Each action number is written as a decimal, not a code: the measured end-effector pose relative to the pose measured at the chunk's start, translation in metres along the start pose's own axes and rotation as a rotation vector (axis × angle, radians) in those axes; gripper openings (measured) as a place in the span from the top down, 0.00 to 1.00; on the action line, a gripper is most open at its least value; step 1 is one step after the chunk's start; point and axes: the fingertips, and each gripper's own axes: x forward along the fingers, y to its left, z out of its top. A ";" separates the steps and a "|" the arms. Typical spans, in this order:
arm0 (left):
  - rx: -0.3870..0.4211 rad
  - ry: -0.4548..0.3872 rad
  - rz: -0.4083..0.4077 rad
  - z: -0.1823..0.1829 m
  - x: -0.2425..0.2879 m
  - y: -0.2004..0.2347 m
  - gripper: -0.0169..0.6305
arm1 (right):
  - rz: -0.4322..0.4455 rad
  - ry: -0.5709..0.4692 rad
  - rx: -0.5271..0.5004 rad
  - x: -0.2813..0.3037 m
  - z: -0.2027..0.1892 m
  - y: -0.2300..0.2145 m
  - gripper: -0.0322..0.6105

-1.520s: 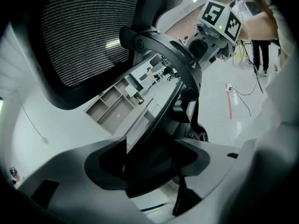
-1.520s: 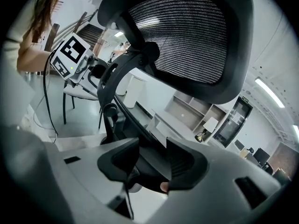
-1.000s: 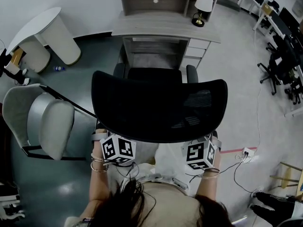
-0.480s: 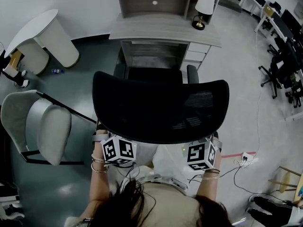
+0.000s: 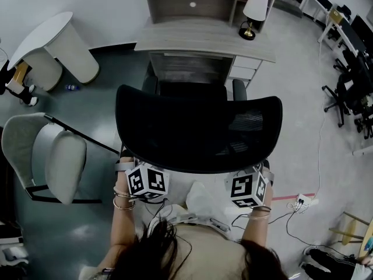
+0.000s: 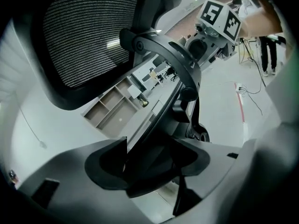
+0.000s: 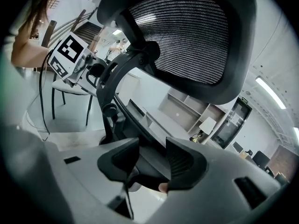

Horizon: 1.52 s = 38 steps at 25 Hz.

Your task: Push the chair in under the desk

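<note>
Two grippers on the job, both down at the near bottom edge of the black chair [image 5: 198,133] back. Left gripper [image 6: 152,162] with its jaws pinching the dark rim of the back. Same for the right gripper [image 7: 153,164], jaws closed on the rim at the other end, with a smaller gap. Rim right between the pads on both sides, though hard to tell how tight.

Moved a little since a second ago. Less bare floor now between the seat and the desk [image 5: 204,39]. Far end of the seat close to the dark gap under the desk top, chair arms near the desk's front edge. Also a small shift of the white chair [image 5: 49,162] on the left toward the near side of the head view. So most likely a small step forward, not only a push with the arms.

Good news for the task: rolling the right way, straight at the gap, not turned to one side. Not done, though. Most of the seat and all of the big mesh back out in the open on the near side. More pushing toward the far side needed. Best slow and even with both hands, to stop any swing left into the desk's side panel or right into the drawers [image 5: 243,69]. Lamp [image 5: 254,10] on the far right corner of the desk, well apart from the chair.
</note>
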 end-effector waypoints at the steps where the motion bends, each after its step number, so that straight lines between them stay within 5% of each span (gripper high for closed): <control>1: -0.001 -0.001 0.003 0.001 0.002 0.000 0.54 | 0.003 -0.001 -0.001 0.002 0.000 -0.002 0.68; 38: -0.024 0.039 -0.018 0.024 0.073 0.031 0.54 | 0.025 -0.033 -0.018 0.058 0.000 -0.058 0.68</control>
